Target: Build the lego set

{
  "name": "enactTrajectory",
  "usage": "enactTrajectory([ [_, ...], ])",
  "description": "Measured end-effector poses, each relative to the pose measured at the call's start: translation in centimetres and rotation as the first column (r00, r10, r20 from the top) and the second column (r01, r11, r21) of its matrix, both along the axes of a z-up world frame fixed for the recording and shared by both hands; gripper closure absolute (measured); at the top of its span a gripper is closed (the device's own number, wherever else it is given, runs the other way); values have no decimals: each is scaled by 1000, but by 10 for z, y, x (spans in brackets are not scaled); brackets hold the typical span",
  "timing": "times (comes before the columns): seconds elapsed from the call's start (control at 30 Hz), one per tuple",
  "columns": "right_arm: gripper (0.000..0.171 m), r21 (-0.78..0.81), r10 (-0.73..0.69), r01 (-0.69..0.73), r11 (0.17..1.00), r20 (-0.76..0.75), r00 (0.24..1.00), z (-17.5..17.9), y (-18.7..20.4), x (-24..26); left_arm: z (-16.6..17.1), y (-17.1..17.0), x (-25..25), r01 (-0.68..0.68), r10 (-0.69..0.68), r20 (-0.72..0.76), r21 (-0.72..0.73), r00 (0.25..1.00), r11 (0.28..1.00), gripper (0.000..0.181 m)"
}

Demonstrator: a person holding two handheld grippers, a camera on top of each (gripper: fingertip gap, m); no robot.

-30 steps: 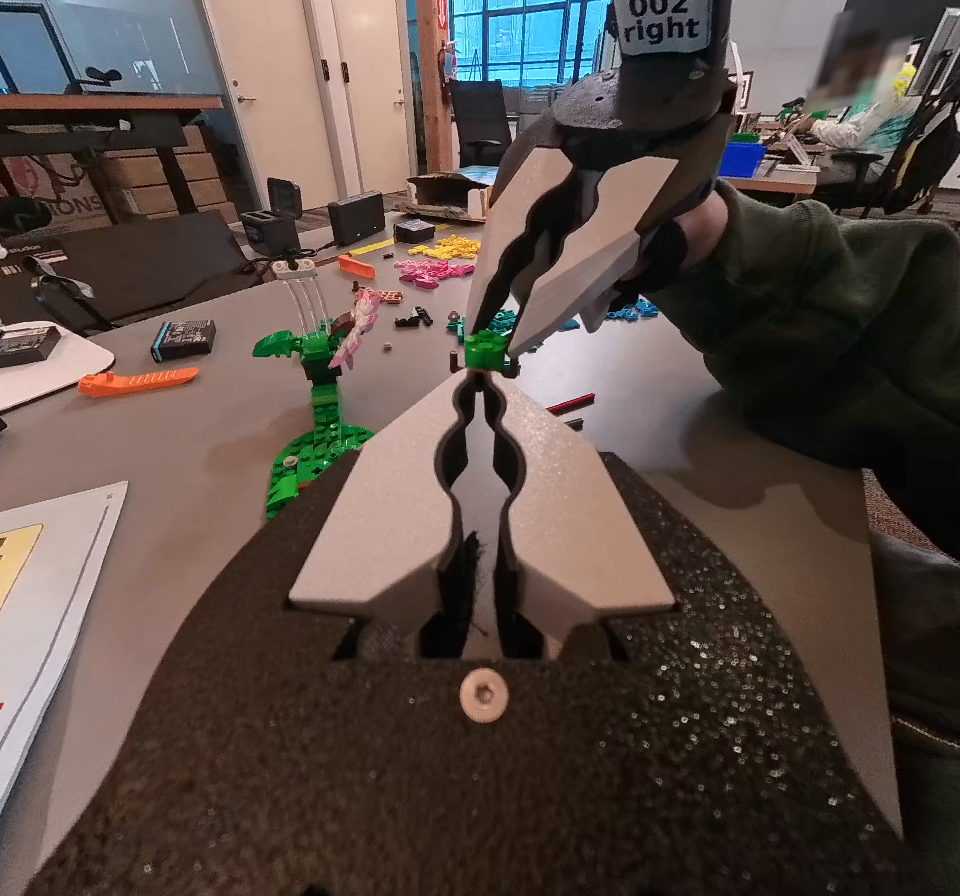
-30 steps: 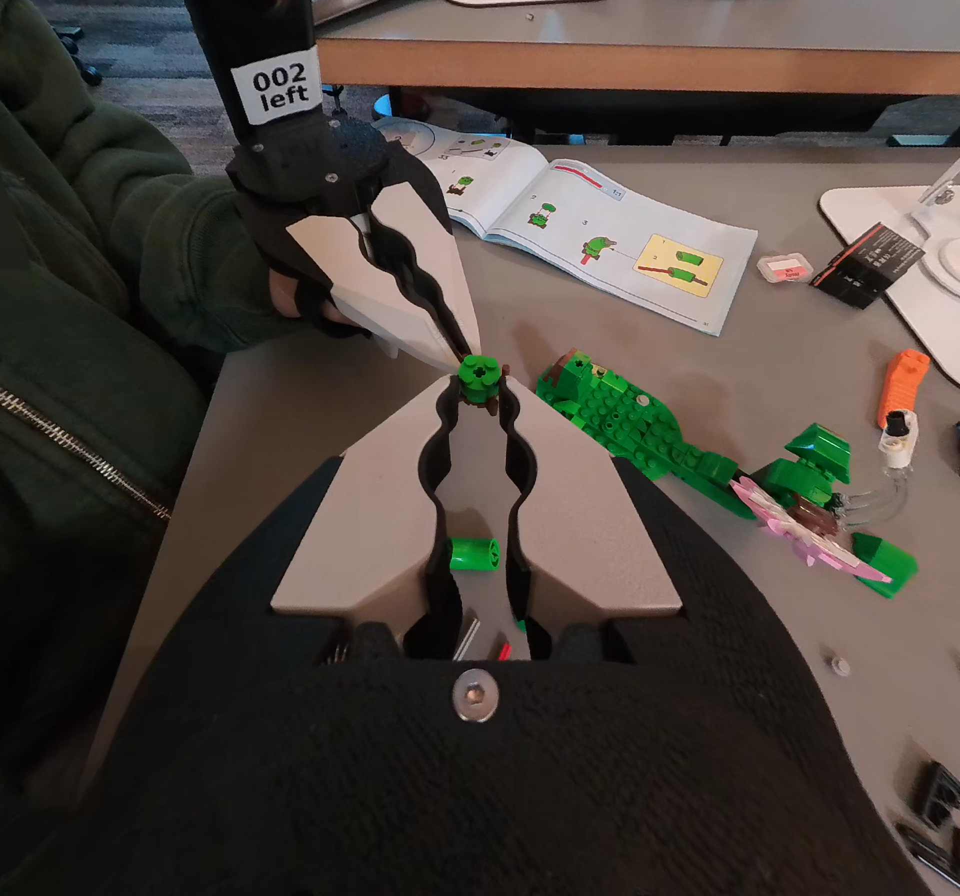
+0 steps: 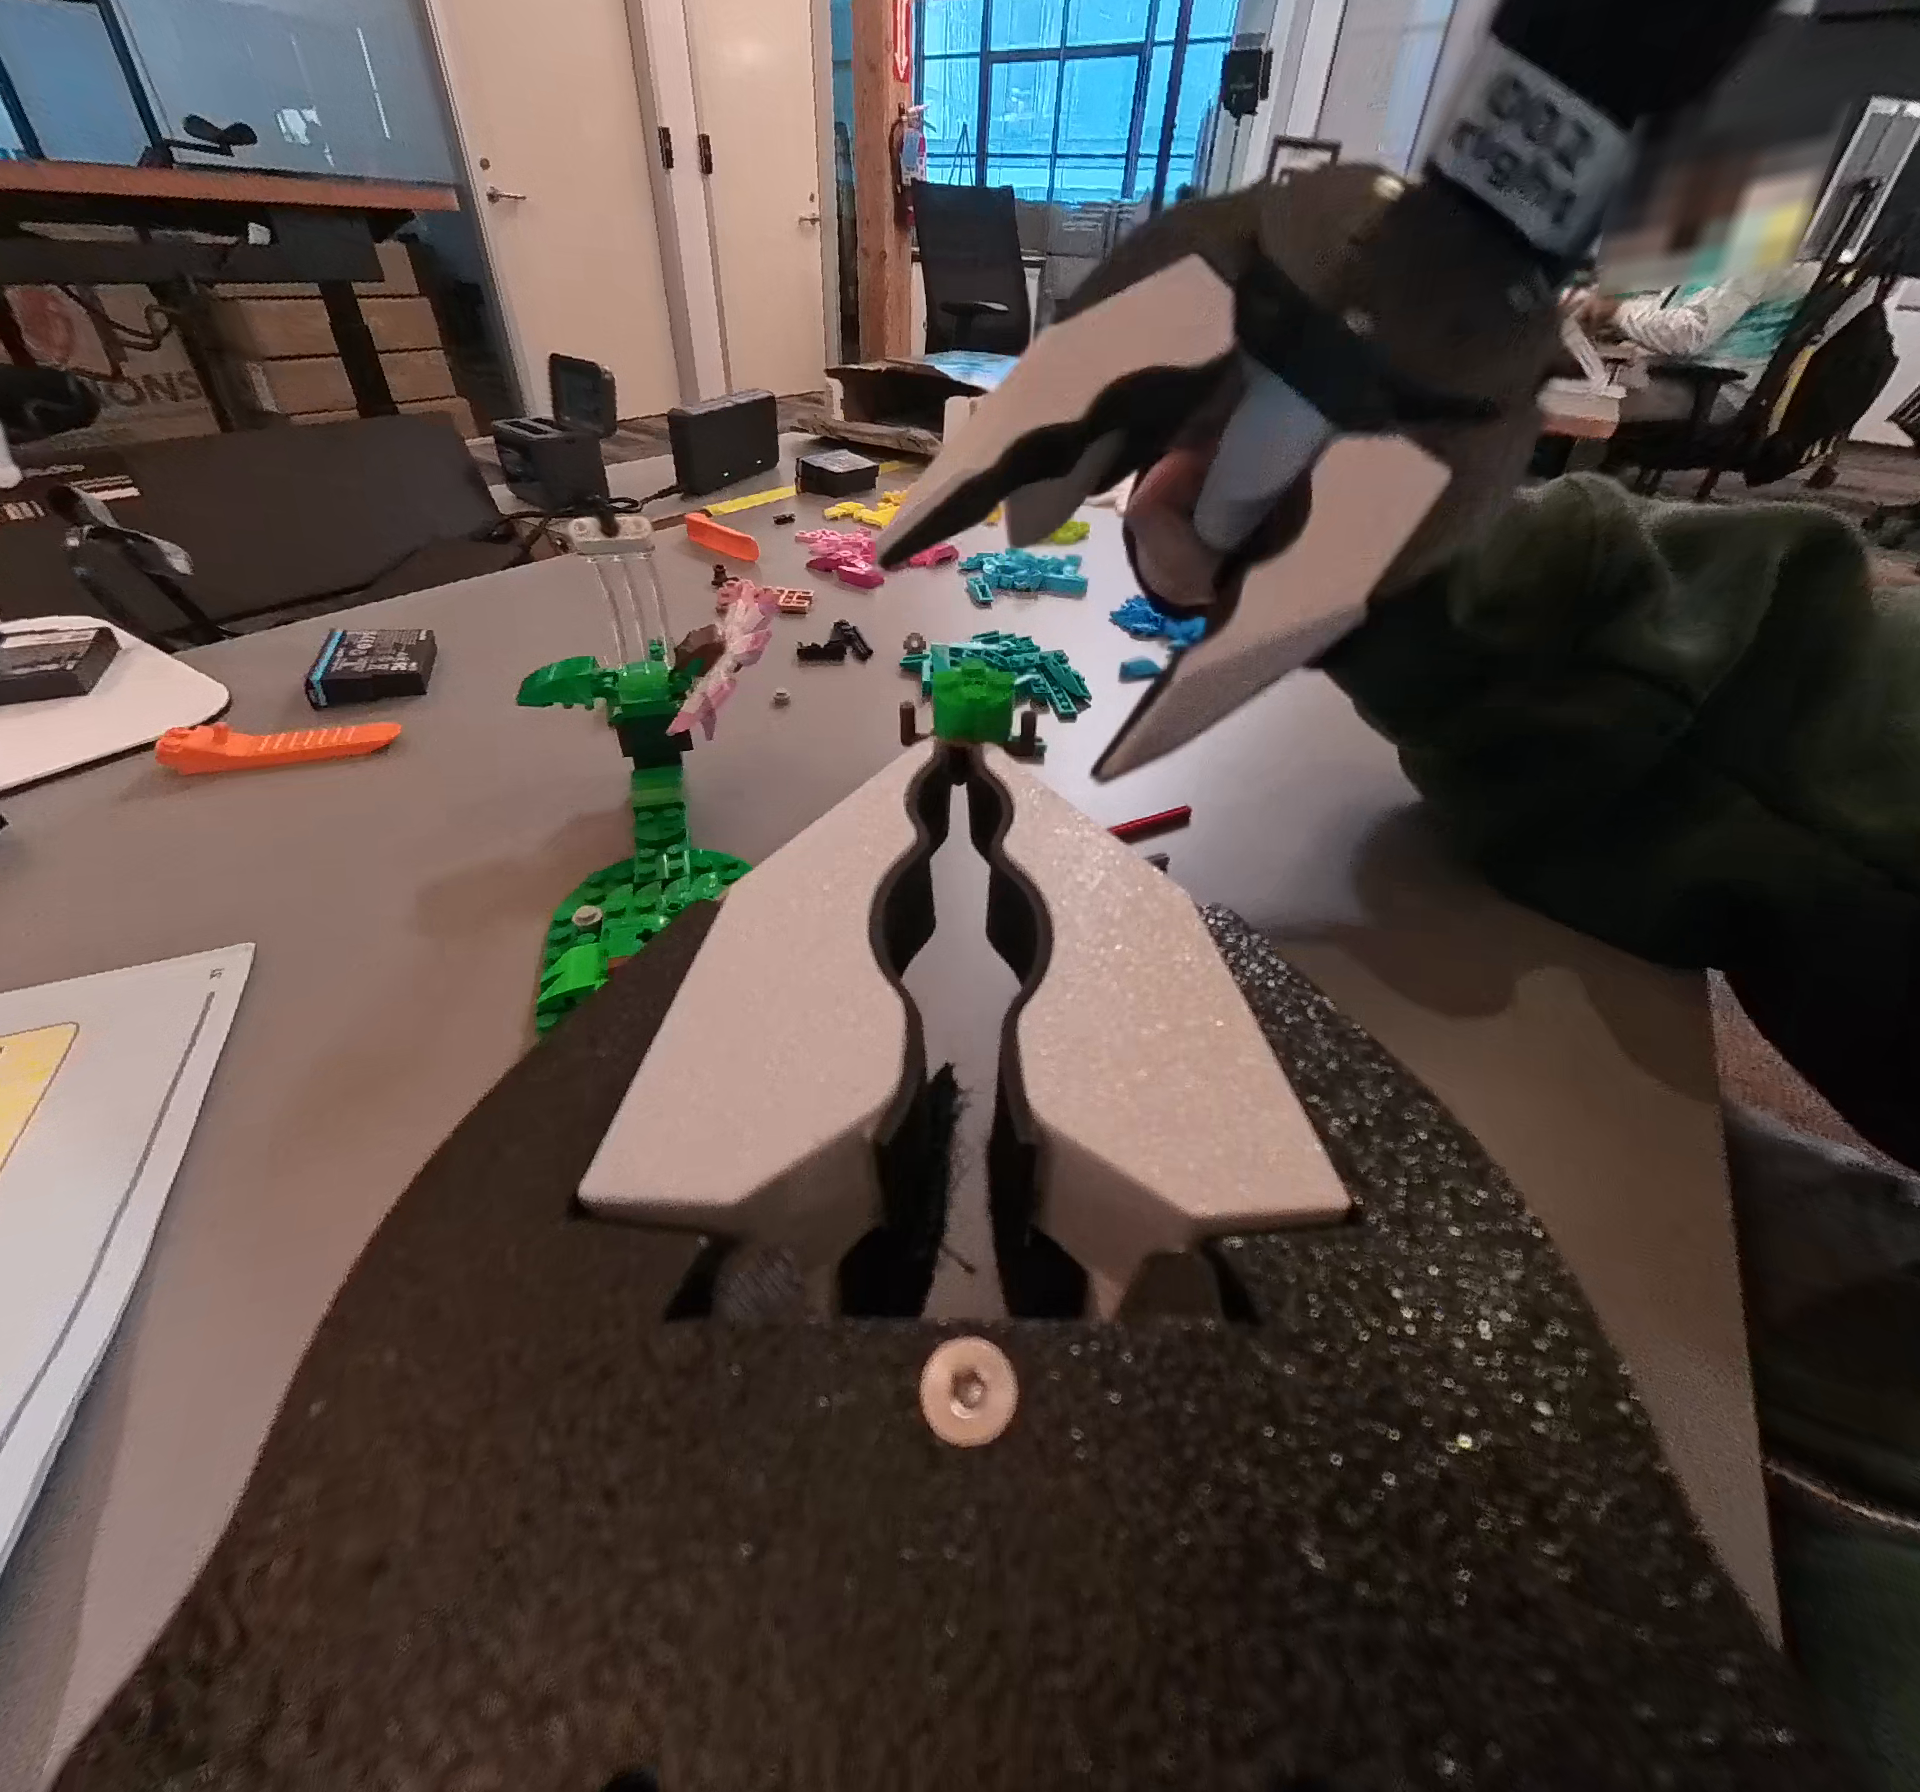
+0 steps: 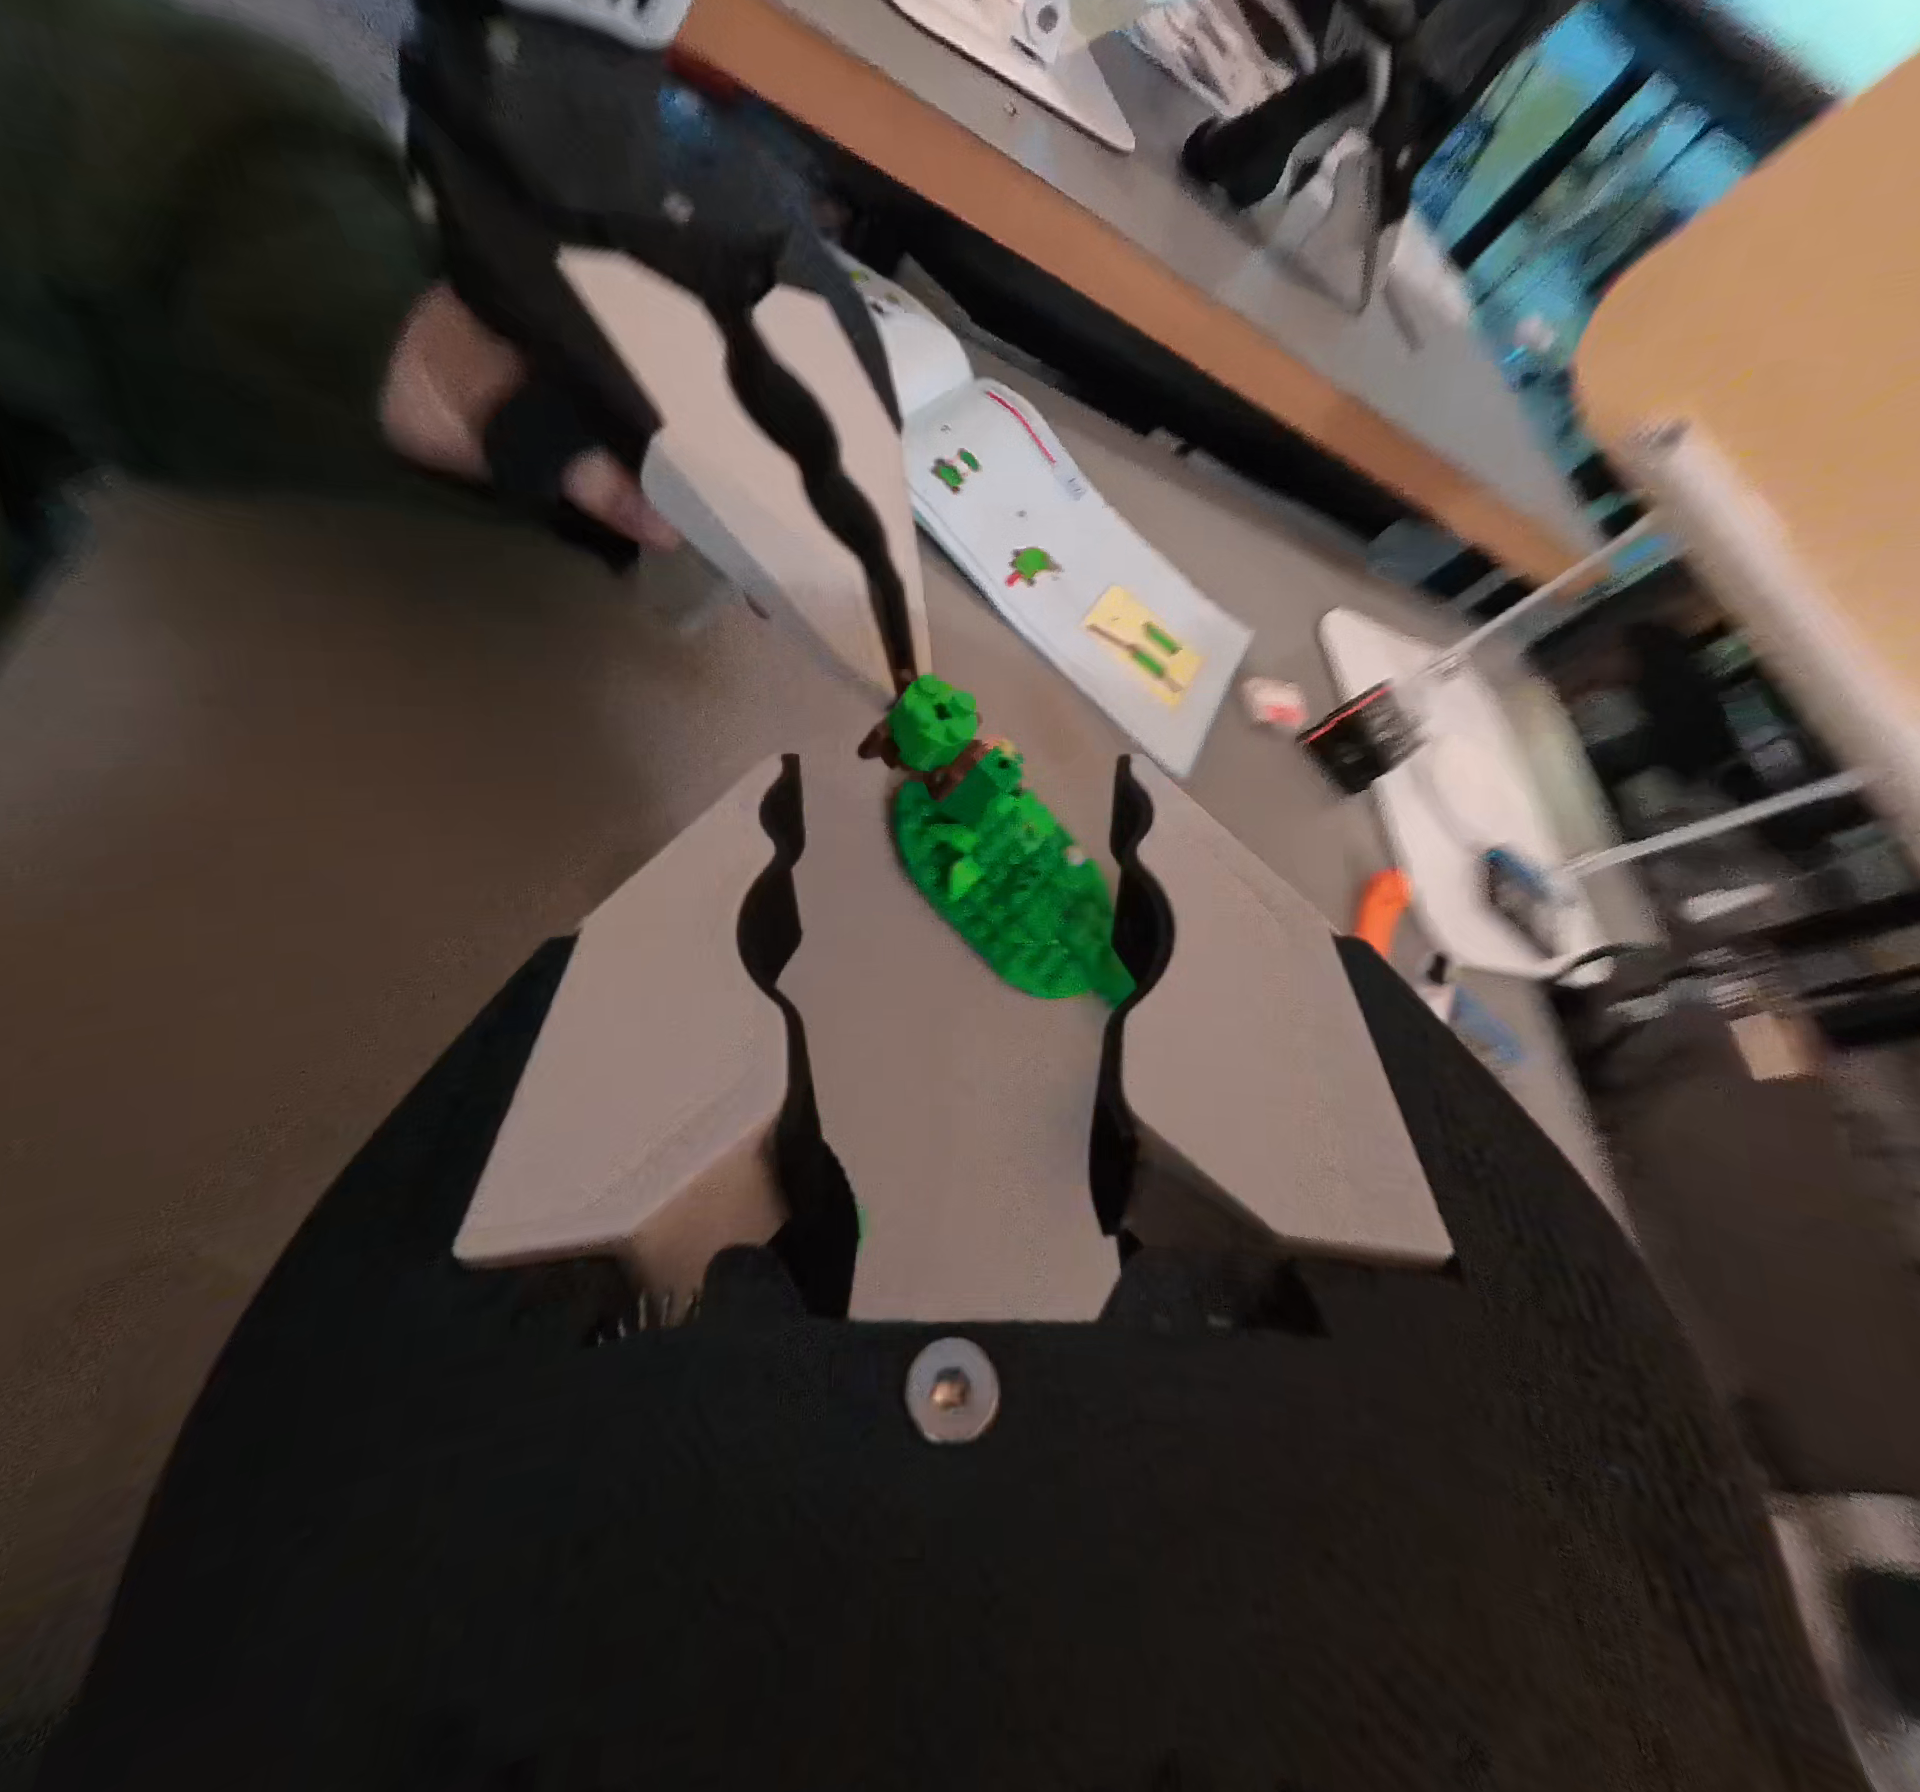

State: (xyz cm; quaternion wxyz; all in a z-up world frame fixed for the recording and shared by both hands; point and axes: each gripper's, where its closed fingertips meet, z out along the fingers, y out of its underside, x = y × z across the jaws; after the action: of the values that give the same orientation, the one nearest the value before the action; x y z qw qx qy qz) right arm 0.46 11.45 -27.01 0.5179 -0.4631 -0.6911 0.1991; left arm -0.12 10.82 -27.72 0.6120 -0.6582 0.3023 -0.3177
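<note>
Grippers: I count two. My left gripper (image 3: 971,755) pinches one small green-and-brown piece (image 3: 974,703) at its fingertips; my right gripper (image 4: 954,776) is spread, empty, just right of that piece. One green built plant (image 3: 649,807) stands left of it. Only the left view shows loose brick piles (image 3: 997,579); only the right shows one instruction booklet (image 4: 1070,579).

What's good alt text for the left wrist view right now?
The left gripper, shut, pinches a small green piece with brown prongs at its fingertips above a grey table. The right gripper hangs open just beyond it, and a green plant model stands at left.
</note>
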Motion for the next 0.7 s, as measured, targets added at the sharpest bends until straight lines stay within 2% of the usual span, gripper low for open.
enactTrajectory([
  [0.07, 113, 216, -11, 9, 976, 7, 1000, -2, 1, -5, 1, 1, -1, -2, 2, 14, -8, 1000, 1000, 181],
  [0.13, 115, 400, -30, 20, 916, 21, 999, -3, 1, -9, 1, 1, -2, -4, 4, 19, -11, 1000, 1000, 181],
  [0.23, 119, 581, -59, 22, 814, 45, 997, -6, 2, -12, 1, 2, -2, -5, 5, 21, -12, 1000, 1000, 181],
  [0.4, 130, 685, -80, 8, 728, 73, 994, -11, 0, -15, 1, 2, -3, -5, 5, 25, -14, 1000, 1000, 181],
  [0.7, 135, 725, -111, 7, 689, 95, 989, -17, 4, -16, 0, 2, -2, -6, 6, 18, -18, 1000, 1000, 181],
])
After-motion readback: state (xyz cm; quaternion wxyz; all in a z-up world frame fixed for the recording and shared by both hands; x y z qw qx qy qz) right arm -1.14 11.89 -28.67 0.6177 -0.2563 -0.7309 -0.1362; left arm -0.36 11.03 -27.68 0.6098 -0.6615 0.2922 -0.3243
